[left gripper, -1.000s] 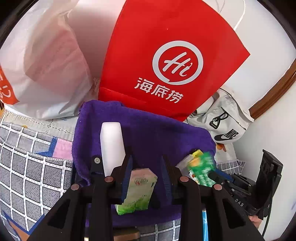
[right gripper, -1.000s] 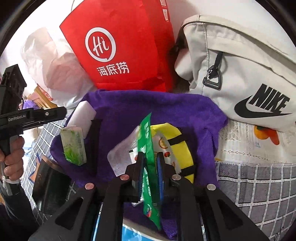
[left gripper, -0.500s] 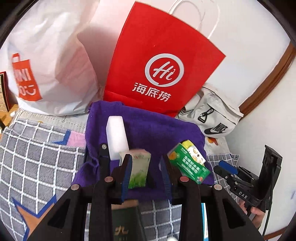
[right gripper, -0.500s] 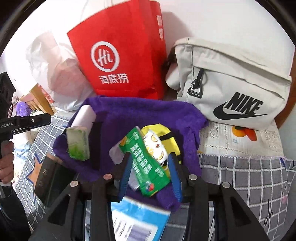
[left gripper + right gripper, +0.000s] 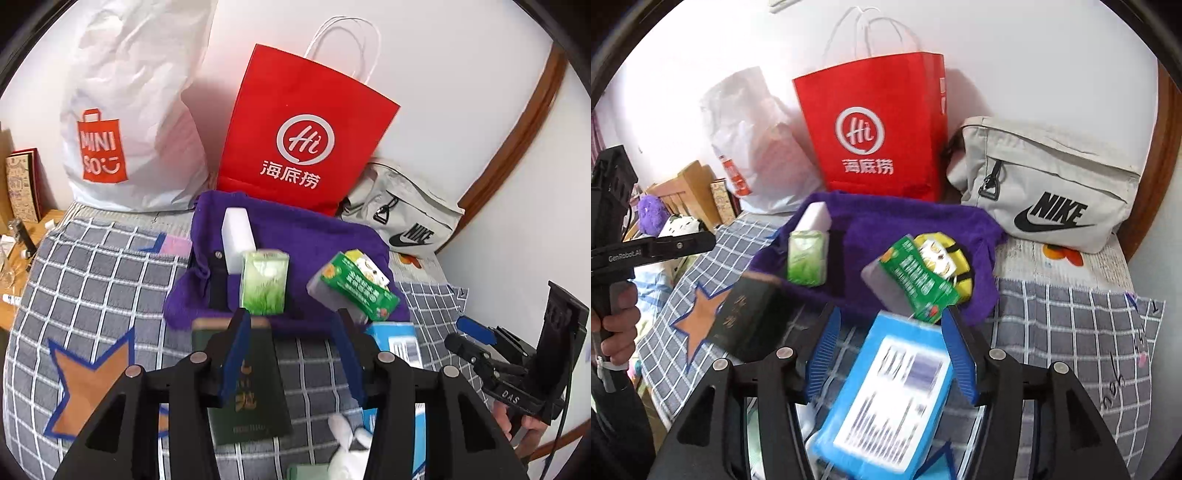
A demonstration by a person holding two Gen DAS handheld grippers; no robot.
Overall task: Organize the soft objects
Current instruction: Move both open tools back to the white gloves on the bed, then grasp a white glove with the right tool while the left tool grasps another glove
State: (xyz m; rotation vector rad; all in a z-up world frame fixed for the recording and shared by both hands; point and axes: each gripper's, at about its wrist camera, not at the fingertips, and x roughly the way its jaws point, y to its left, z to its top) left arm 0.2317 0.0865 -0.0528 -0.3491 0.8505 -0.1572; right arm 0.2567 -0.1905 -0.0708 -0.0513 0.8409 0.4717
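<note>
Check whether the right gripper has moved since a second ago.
Yes. The right gripper has let go of the green snack packet, opened, and pulled back from the purple towel, toward the blue box.

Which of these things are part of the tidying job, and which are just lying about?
Job: purple towel, white sponge, green tissue pack, green packet, yellow pouch.
Lying about, likely: red bag, Nike bag, dark booklet, blue pack.

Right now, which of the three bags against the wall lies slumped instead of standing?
The grey Nike bag, slumped at right. The red paper bag and white Miniso bag stand upright.
</note>
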